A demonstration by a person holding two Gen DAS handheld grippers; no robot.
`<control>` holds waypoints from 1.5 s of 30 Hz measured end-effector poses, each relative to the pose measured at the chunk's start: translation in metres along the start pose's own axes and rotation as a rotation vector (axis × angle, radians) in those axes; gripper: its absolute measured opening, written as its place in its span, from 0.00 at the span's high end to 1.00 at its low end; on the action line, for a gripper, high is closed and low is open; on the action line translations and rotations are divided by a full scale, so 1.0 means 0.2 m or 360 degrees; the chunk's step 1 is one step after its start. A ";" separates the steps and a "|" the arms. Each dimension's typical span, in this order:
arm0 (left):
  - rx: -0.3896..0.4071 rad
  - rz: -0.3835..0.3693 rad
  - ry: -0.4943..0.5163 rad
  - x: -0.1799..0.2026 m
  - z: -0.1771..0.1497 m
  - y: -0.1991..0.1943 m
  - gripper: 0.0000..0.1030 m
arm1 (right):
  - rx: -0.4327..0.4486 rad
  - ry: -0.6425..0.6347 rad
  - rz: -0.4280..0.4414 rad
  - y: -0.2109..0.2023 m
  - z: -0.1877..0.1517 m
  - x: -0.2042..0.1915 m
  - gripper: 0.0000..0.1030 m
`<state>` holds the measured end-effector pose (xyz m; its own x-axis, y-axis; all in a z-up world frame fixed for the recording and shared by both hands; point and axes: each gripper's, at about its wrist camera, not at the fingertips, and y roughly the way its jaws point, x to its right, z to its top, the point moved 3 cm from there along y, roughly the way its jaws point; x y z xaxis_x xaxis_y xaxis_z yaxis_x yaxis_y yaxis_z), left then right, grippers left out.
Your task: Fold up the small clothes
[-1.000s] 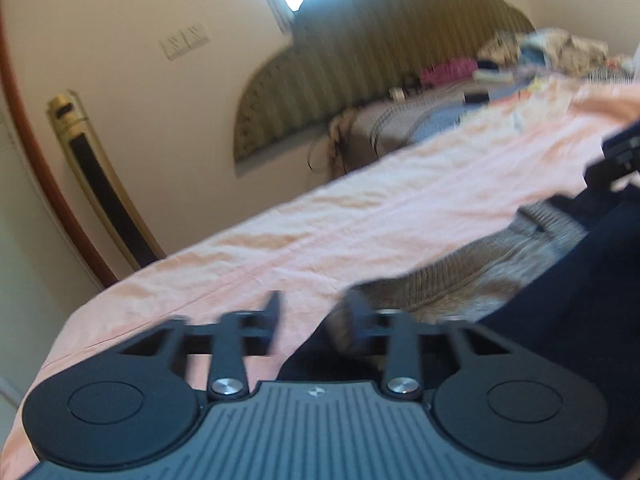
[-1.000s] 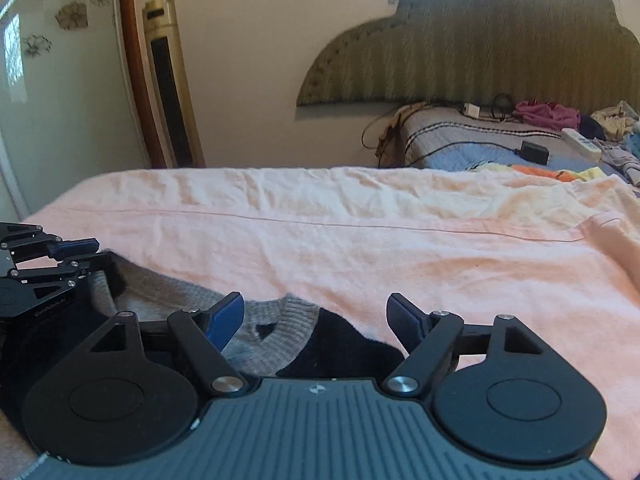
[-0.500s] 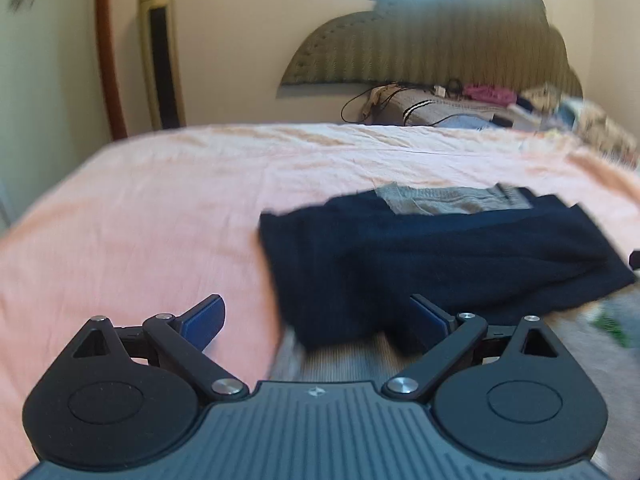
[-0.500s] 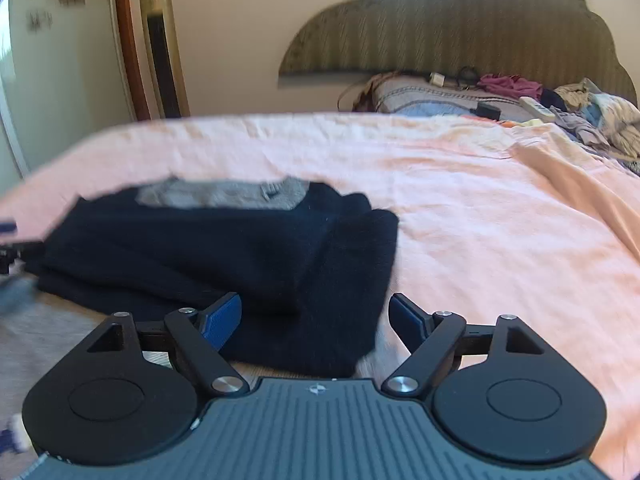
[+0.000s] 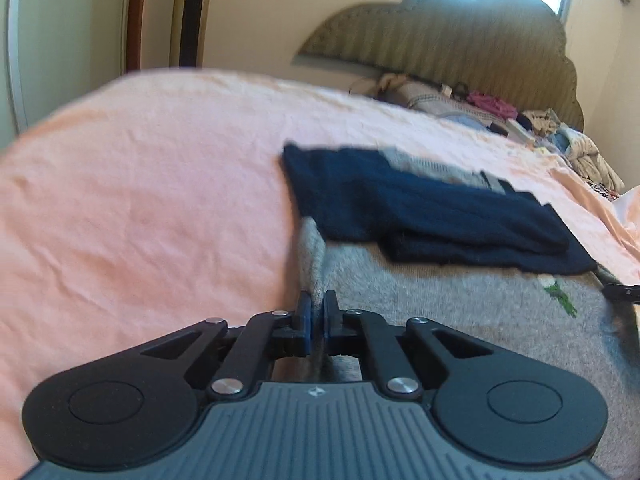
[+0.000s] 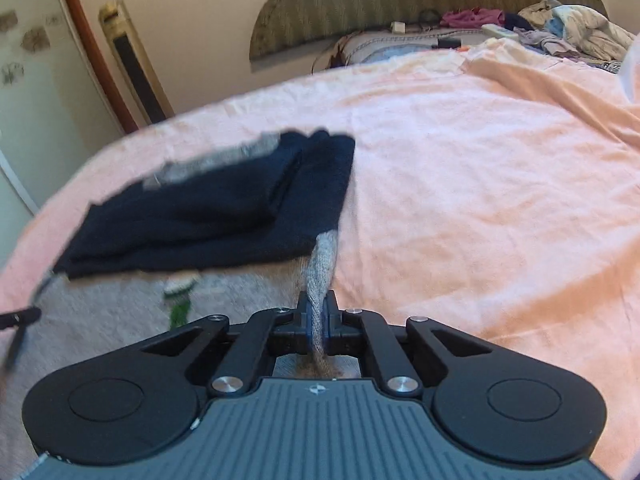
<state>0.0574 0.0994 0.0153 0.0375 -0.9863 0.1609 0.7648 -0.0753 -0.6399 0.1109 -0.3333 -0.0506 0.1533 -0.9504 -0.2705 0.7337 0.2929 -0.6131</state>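
L gripper (image 5: 316, 312): jaws pinched tight on a grey fabric edge, angled down, near side. R gripper (image 6: 316, 314): same, clamped on a grey fold. Each one's tip shows at the other view's side edge.

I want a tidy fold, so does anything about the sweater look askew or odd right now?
Nothing stands out. The sweater lies flat on the pink sheet, navy sleeves folded across it, left gripper and right gripper pinching its side edges.
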 end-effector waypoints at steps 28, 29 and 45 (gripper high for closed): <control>-0.0168 -0.0289 -0.0317 -0.21 -0.28 -0.21 0.95 | -0.0122 0.0458 0.0320 -0.30 -0.37 0.19 0.74; -0.0193 -0.0381 -0.0373 -0.20 -0.30 -0.22 0.87 | -0.0125 0.0458 0.0367 -0.32 -0.38 0.17 0.58; -0.0181 -0.0312 -0.0366 -0.28 -0.40 -0.33 0.97 | -0.0201 0.0489 0.0444 -0.40 -0.53 0.16 0.89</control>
<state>-0.0463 0.1474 -0.0121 0.0510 -0.8931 0.4469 0.6953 -0.2895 -0.6579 -0.0132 -0.3764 -0.0887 0.1158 -0.7634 -0.6354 0.6026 0.5626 -0.5661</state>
